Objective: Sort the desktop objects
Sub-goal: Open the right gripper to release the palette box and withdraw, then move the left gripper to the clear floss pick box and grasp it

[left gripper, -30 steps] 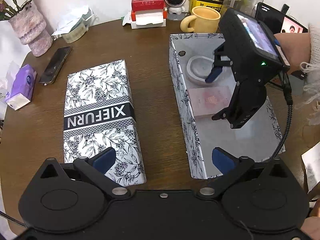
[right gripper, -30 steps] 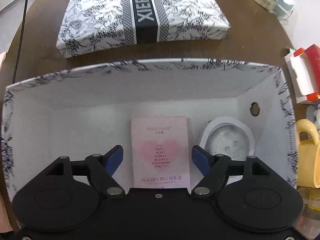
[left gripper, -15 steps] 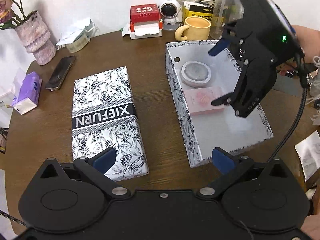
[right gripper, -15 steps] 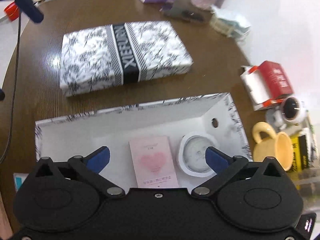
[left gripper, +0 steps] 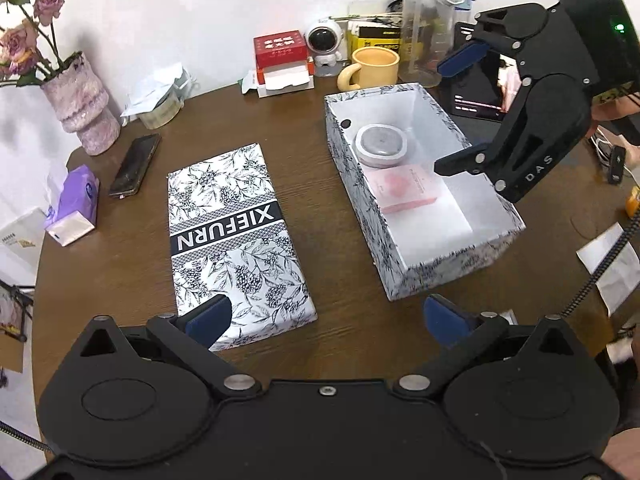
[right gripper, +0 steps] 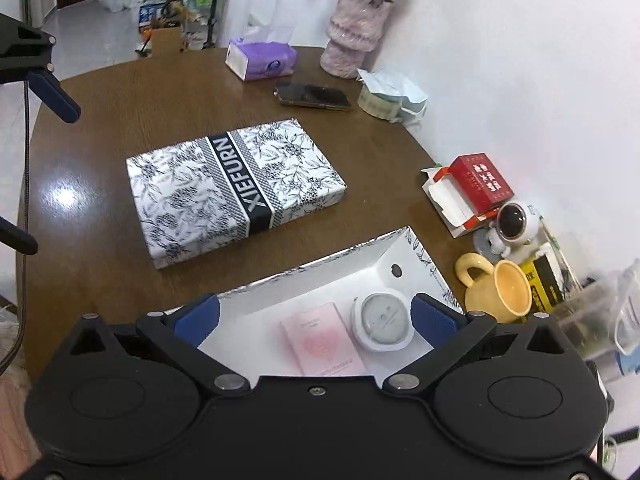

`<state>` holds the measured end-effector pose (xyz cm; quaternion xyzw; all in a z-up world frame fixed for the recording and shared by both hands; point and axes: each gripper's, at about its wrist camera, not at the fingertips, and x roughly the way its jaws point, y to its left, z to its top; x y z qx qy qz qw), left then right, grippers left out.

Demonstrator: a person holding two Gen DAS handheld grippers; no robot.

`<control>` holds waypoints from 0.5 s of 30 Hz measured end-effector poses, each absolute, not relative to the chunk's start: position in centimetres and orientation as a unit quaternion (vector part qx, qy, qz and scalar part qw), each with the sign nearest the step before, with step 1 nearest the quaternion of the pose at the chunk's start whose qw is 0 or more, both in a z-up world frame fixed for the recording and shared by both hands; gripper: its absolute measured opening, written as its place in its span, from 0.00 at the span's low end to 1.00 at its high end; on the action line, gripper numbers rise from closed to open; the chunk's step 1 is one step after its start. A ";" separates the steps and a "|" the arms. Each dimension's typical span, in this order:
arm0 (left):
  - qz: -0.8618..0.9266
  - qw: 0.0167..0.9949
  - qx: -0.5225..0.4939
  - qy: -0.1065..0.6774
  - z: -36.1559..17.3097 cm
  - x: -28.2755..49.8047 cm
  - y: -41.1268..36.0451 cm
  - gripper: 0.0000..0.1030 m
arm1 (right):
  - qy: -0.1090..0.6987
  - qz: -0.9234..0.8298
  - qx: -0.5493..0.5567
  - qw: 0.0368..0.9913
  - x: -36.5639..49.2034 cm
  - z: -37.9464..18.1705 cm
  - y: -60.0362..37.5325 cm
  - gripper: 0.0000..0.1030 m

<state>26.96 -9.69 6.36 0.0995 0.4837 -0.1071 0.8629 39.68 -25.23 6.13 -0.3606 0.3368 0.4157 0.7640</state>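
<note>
An open floral-print box [left gripper: 400,264] [right gripper: 436,276] sits on the brown table. Inside it lie a pink eyeshadow palette [left gripper: 402,186] [right gripper: 322,340] and a round white compact [left gripper: 380,145] [right gripper: 382,322]. The box's floral lid [left gripper: 232,236] [right gripper: 232,188], marked XIEFURN, rests flat to the left of the box. My left gripper [left gripper: 326,318] hovers open above the table's near edge, with nothing between its fingers. My right gripper [right gripper: 314,312] [left gripper: 460,108] is open and empty, raised above the box's right side.
Along the wall stand a yellow mug [left gripper: 372,68], a red carton [left gripper: 280,50], an astronaut figure [left gripper: 324,40], a clear bottle [left gripper: 426,32] and a pink vase [left gripper: 80,108]. A phone [left gripper: 134,164] and a purple tissue pack [left gripper: 74,204] lie at the left.
My right gripper has lifted up and back out of the box, empty, leaving the palette and compact inside. My left gripper has also pulled back and up, widening its view.
</note>
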 end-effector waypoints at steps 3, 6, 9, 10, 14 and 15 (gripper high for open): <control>-0.119 0.863 0.111 0.478 6.6 25.9 -9.5 1.00 | 0.337 0.406 -0.354 0.772 37.7 6.8 -25.4 1.00; -0.133 0.862 0.123 0.474 6.5 25.0 -9.7 1.00 | 0.338 0.398 -0.353 0.777 35.6 7.2 -25.6 1.00; -0.146 0.859 0.133 0.472 6.3 24.1 -9.9 1.00 | 0.345 0.388 -0.351 0.779 33.6 7.2 -25.8 1.00; -0.151 0.858 0.137 0.472 6.2 23.8 -10.0 1.00 | 0.347 0.385 -0.350 0.781 33.1 7.2 -25.8 1.00; -0.177 0.851 0.160 0.468 5.7 22.9 -10.7 1.00 | 0.358 0.372 -0.341 0.786 30.7 6.9 -26.4 1.00; -0.183 0.849 0.167 0.467 5.5 22.7 -10.9 1.00 | 0.361 0.368 -0.337 0.788 30.0 6.8 -26.6 1.00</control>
